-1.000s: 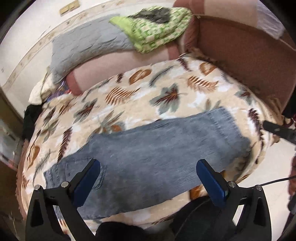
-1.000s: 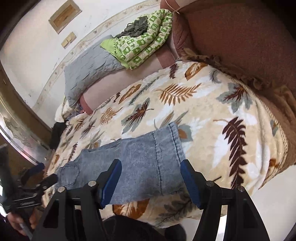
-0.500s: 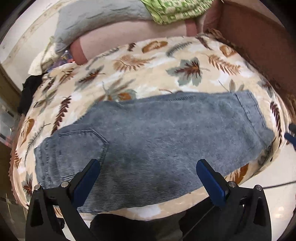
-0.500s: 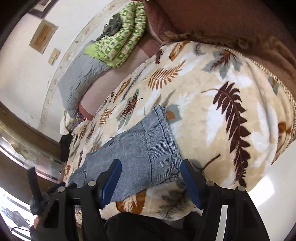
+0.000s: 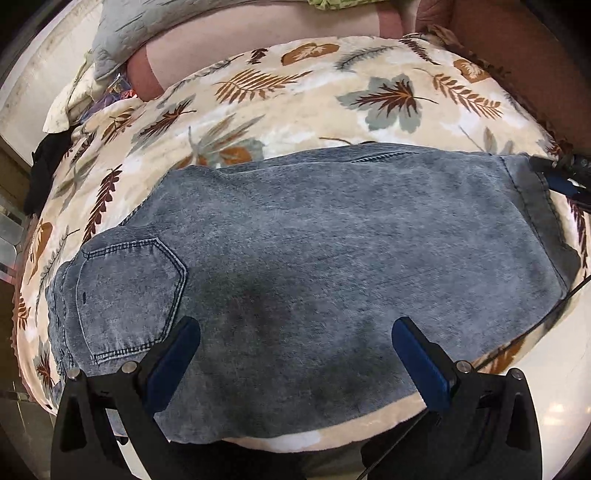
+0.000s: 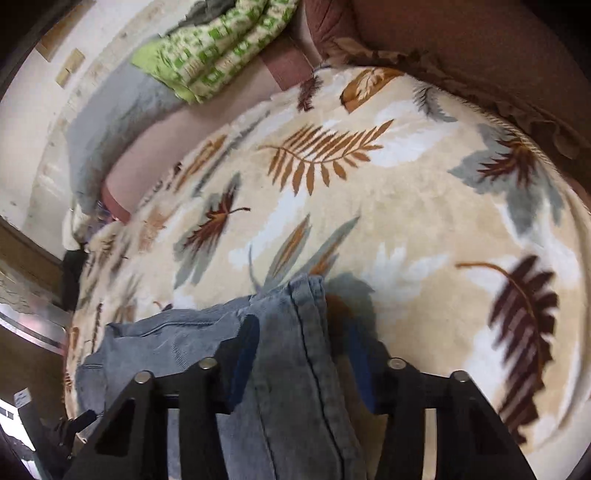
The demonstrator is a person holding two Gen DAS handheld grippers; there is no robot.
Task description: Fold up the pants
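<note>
Blue-grey jeans (image 5: 314,266) lie flat across a leaf-print blanket (image 5: 314,96), folded lengthwise, back pocket at the left, leg hems at the right. My left gripper (image 5: 295,343) is open and hovers just above the jeans' near edge. My right gripper (image 6: 299,347) has its jaws astride the leg hem (image 6: 306,332) of the jeans, still apart, with the denim bunching between the fingers. The right gripper's tip also shows in the left wrist view (image 5: 565,177) at the hem's far corner.
A grey pillow (image 5: 140,29) and pink bolster (image 5: 258,44) lie at the head of the bed. A green patterned cloth (image 6: 218,48) sits on top. A brown headboard (image 6: 480,48) runs along the right. The bed edge is just below the jeans.
Both grippers have moved down close to the jeans. The right gripper has come onto the leg hem, and its fingers have narrowed around the cloth.
</note>
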